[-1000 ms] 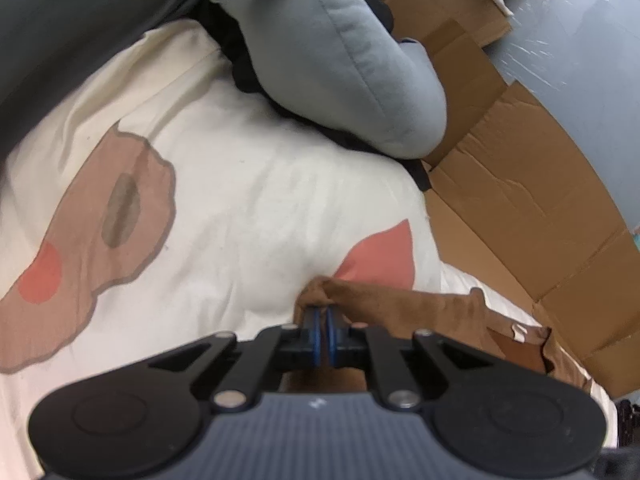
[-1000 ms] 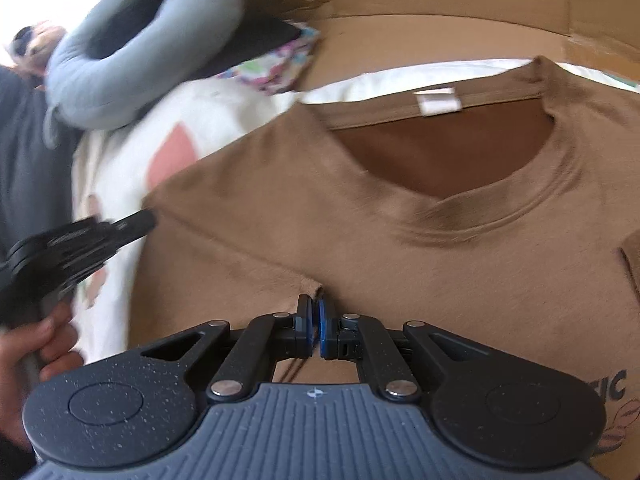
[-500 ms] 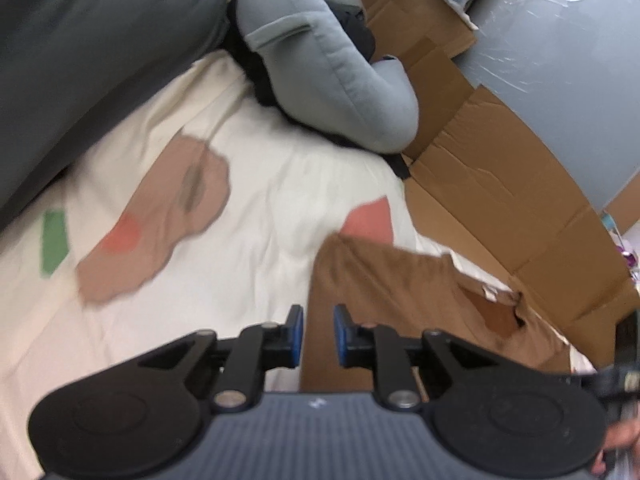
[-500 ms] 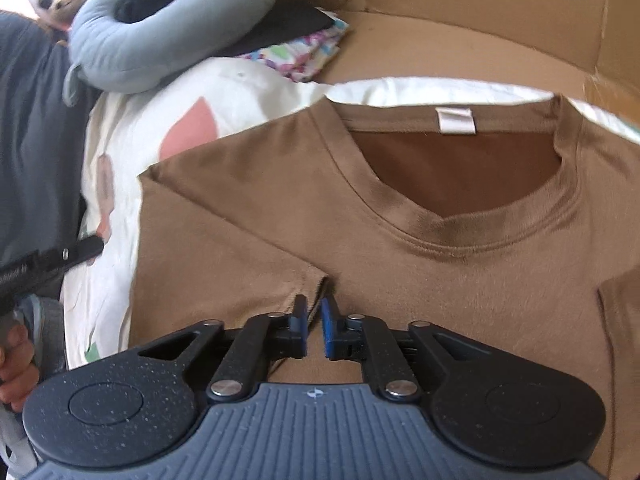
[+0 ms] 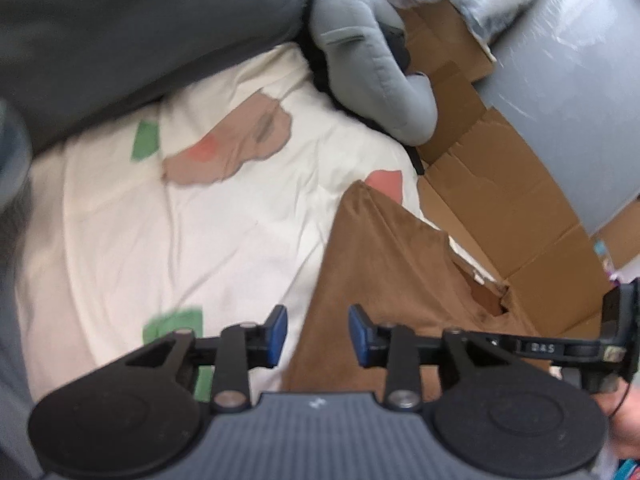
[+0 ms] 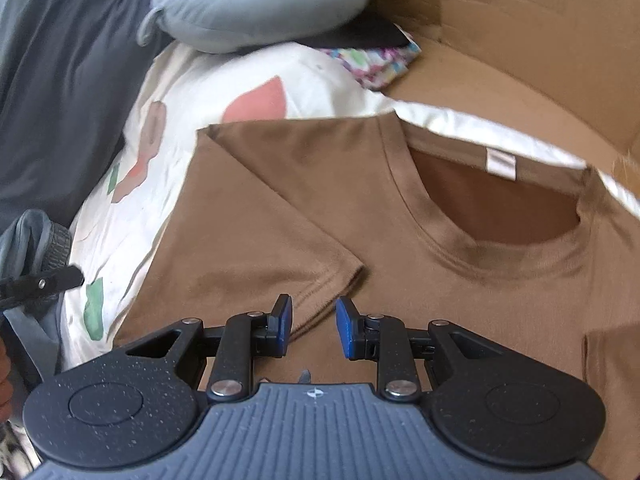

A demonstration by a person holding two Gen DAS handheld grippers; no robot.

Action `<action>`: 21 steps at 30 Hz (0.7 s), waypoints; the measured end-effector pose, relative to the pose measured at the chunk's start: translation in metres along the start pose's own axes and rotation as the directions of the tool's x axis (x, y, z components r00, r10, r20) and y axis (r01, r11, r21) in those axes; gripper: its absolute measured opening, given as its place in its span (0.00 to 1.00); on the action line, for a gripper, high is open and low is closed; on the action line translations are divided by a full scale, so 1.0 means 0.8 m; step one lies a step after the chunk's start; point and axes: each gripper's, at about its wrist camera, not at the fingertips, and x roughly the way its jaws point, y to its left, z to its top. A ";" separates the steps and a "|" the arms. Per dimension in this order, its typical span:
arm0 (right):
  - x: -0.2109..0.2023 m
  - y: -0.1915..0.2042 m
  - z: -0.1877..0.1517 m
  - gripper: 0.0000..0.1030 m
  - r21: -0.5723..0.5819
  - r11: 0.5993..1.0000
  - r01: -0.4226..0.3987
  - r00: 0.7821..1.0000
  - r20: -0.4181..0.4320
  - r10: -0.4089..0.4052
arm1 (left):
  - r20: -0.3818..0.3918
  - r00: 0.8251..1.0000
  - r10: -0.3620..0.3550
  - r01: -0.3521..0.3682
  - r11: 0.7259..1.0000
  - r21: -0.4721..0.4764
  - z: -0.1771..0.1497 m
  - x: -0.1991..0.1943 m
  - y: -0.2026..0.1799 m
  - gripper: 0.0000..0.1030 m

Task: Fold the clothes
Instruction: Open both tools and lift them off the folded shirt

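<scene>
A brown T-shirt (image 6: 460,280) lies flat on the white patterned bedsheet (image 6: 188,80), neck opening and white label toward the far side. Its left sleeve (image 6: 256,232) is folded inward over the chest. My right gripper (image 6: 314,322) hovers just above that sleeve's hem, its jaws opening with nothing pinched between the blue pads. In the left wrist view the shirt (image 5: 372,264) shows at the right, and my left gripper (image 5: 318,332) hangs over the shirt's left edge and the bedsheet (image 5: 200,220), jaws opening and empty. The right gripper's body shows at that view's right edge.
A grey U-shaped pillow (image 6: 256,4) and dark bedding (image 6: 60,80) lie at the far left. Cardboard (image 6: 500,40) lines the far side behind the shirt. A colourful folded cloth (image 6: 376,60) sits near the pillow. A hand holds the other gripper at the left edge (image 6: 36,284).
Both grippers let go of the folded-in sleeve and their jaws spread. The left gripper drew back and leftward off the shirt; the right gripper lifted slightly and rolled.
</scene>
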 end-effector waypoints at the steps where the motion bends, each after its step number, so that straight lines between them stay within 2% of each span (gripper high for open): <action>1: -0.001 0.003 0.001 0.25 -0.013 1.000 0.002 1.000 0.010 -0.002 | -0.002 1.000 -0.007 0.007 1.000 -0.018 -0.006 -0.003 0.002 0.35; 6: 0.004 0.016 0.010 0.25 -0.064 0.998 0.006 0.999 0.032 -0.004 | -0.026 0.998 -0.051 0.048 0.994 -0.099 -0.032 -0.007 0.010 0.40; 12: 0.014 0.021 0.011 0.25 -0.058 0.998 0.008 1.000 0.030 -0.006 | -0.076 0.994 -0.081 0.073 0.992 -0.104 -0.060 0.007 0.008 0.41; 15: 0.021 0.025 0.012 0.25 -0.073 0.997 0.005 1.000 0.029 -0.003 | -0.096 0.992 -0.083 0.071 0.991 -0.116 -0.066 0.019 0.011 0.51; 21: 0.035 0.019 0.012 0.25 -0.075 0.997 0.021 1.000 0.024 -0.019 | -0.117 0.983 -0.144 0.125 0.980 -0.153 -0.080 0.041 0.013 0.55</action>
